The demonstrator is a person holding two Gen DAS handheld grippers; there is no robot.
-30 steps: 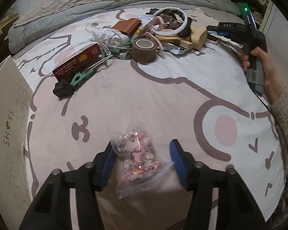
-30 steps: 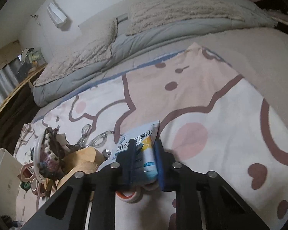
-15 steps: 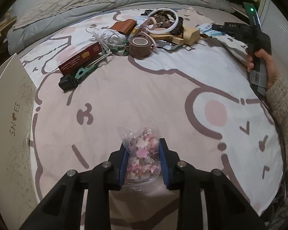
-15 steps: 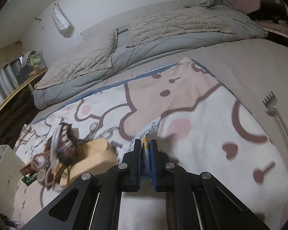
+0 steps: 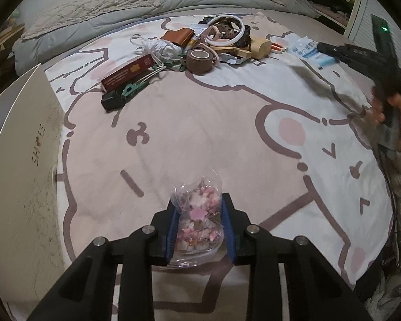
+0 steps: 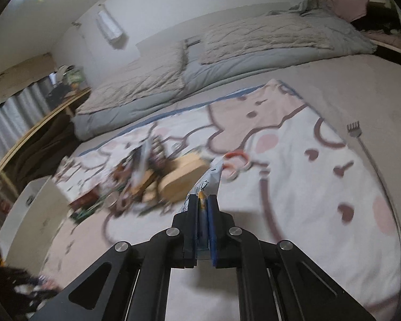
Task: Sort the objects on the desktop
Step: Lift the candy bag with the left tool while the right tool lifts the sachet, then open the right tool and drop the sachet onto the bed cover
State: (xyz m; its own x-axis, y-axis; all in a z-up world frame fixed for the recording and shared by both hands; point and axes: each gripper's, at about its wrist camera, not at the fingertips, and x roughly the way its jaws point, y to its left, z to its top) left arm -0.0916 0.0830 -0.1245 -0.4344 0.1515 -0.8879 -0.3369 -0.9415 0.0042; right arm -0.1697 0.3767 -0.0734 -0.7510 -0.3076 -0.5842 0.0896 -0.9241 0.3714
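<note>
Left gripper [image 5: 199, 228]: we've got it clamped on a clear zip bag of pink and white trinkets [image 5: 199, 219], blue pads pressing both sides, bag held over the cartoon-print blanket [image 5: 200, 123]; its jaws closed in on the bag within the last second. Right gripper [image 6: 203, 223]: nearly closed on a thin white-and-blue sachet [image 6: 207, 184], held edge-on between the pads and sticking out past the tips. In the left view we see that sachet [image 5: 306, 50] at the far right, with the person's right hand [image 5: 387, 109] on the gripper handle. Left edge: a white shoebox lid [image 5: 21, 165] stands against the blanket. Farther back sits the pile: black clip [image 5: 112, 101], red carton [image 5: 129, 72], brown tape roll [image 5: 201, 60], brown leather wallet [image 5: 177, 36], white hoop [image 5: 228, 30], wooden block [image 5: 260, 46]. Right view is motion-blurred over the pile; a metal back scratcher [image 6: 361, 144] lies on the bedsheet off the blanket's right edge.
</note>
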